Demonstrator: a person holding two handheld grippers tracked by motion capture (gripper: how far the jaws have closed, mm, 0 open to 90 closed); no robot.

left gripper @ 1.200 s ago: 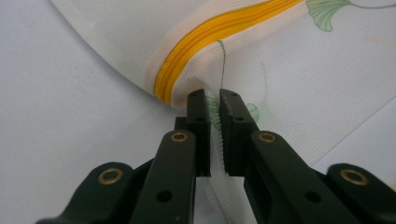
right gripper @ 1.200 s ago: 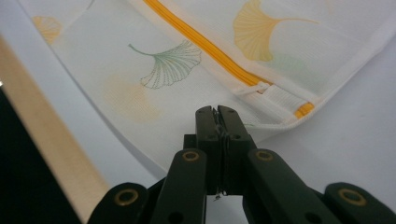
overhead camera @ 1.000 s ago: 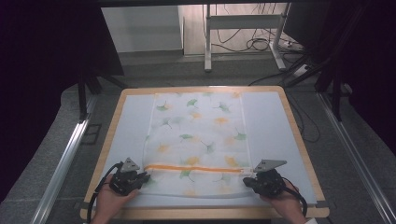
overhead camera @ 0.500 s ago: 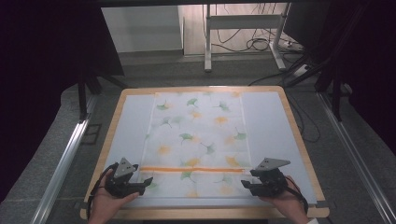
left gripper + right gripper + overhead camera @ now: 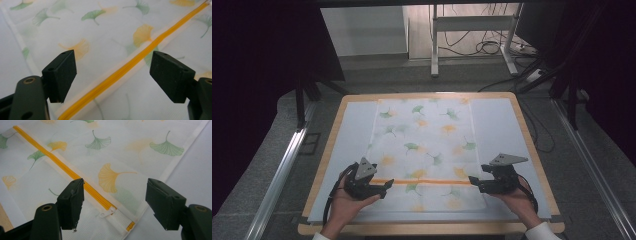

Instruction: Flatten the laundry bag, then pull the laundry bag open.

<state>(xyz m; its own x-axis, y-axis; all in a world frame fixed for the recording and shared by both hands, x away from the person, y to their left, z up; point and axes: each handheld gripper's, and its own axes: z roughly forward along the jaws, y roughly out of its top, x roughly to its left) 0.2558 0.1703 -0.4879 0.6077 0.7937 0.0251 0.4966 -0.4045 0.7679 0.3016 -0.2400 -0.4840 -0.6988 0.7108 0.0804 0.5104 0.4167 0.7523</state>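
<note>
At the worktop's near edge, the left gripper (image 5: 384,187) and right gripper (image 5: 472,181) face each other, both with jaws just opened wide, nothing between the pads. Between them lies the mesh laundry bag (image 5: 427,150), flat in the middle of the worktop (image 5: 354,125), its long axis running from near edge to far edge. It is white, printed with green and orange ginkgo leaves. Its orange zipper (image 5: 427,181) crosses the bag sideways near the near end (the white pull tab (image 5: 106,213) sits at the right end).
</note>
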